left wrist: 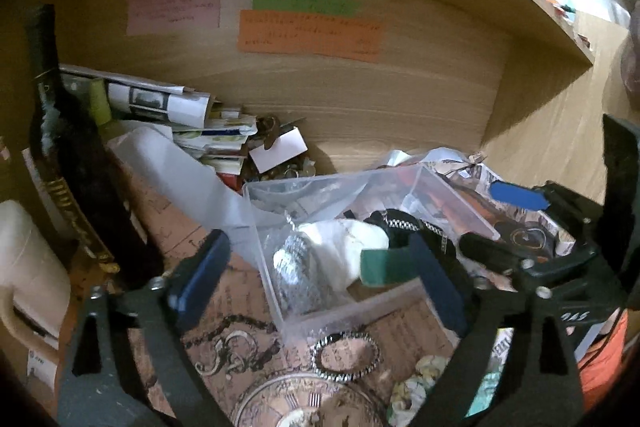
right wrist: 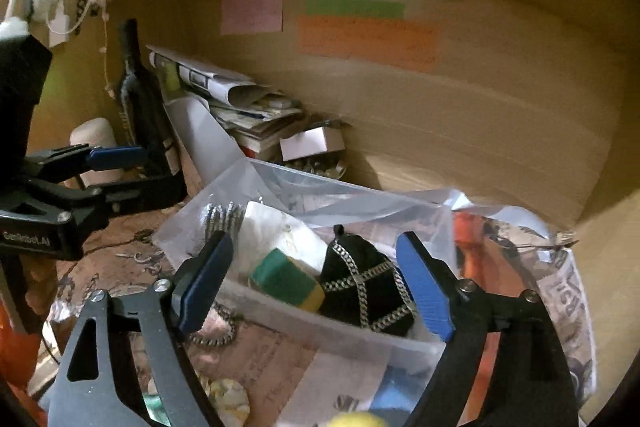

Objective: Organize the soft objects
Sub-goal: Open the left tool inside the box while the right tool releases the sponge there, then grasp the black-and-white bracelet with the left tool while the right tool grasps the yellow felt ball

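Note:
A clear plastic box (right wrist: 280, 311) stands on the desk and holds a green-and-yellow sponge (right wrist: 286, 281), a black pouch with silver chains (right wrist: 366, 287), a white soft piece (right wrist: 280, 231) and a silver mesh item (left wrist: 294, 267). My right gripper (right wrist: 316, 285) is open above the box's near rim, its fingers on either side of the sponge and pouch. My left gripper (left wrist: 320, 273) is open over the box (left wrist: 320, 315) too. The right gripper also shows in the left wrist view (left wrist: 496, 227), and the left gripper in the right wrist view (right wrist: 120, 155).
A dark bottle (left wrist: 60, 147) stands at the left by a white container (left wrist: 24, 259). Stacked papers (left wrist: 168, 107) and a small white card box (left wrist: 280, 147) lie against the wooden back wall with coloured notes (left wrist: 308, 31). A beaded bracelet (left wrist: 346, 355) lies in front of the box.

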A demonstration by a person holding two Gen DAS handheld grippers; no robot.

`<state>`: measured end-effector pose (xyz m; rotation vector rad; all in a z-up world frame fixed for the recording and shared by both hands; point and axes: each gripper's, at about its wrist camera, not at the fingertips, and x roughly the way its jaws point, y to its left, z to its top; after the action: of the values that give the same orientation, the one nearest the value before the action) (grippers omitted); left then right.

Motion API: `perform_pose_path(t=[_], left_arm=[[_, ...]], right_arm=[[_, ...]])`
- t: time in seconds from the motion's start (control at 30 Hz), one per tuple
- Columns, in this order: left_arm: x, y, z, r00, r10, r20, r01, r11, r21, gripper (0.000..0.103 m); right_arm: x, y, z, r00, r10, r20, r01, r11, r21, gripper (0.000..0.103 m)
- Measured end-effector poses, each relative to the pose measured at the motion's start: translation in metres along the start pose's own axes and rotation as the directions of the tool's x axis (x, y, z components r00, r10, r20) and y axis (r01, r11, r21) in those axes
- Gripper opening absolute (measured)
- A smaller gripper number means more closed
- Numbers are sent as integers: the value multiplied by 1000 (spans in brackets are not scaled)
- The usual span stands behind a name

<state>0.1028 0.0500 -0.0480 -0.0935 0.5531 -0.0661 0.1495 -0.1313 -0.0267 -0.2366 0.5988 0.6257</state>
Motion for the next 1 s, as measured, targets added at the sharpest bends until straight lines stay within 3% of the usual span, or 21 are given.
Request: perform_pose_path(t=[0.17, 0.4, 0.7, 0.87, 0.93, 1.0], left_arm=[[5, -3, -23, 997, 11, -77, -9, 1000, 26, 97], [25, -10, -55, 980, 18, -199, -10, 999, 45, 97], [61, -16, -84, 940, 3, -342, 1, 1000, 11, 97], [72, -18, -88, 925, -36, -378, 25, 999, -33, 96], [75, -19, -88, 924, -34, -382, 22, 999, -35, 92], [77, -22, -87, 926, -21, -378, 13, 1000, -22, 84]], right_arm=[[-11, -5, -23, 999, -23, -32, 24, 999, 23, 82], [-7, -18, -66, 989, -52, -136, 65, 993, 96, 82], [4, -30, -110, 971, -12, -240, 61, 979, 195, 82], [4, -33, -117, 966, 7, -258, 52, 974, 222, 56], [4, -35, -118, 965, 10, -261, 53, 971, 232, 45], [3, -38, -119, 968, 16, -251, 49, 967, 249, 44]])
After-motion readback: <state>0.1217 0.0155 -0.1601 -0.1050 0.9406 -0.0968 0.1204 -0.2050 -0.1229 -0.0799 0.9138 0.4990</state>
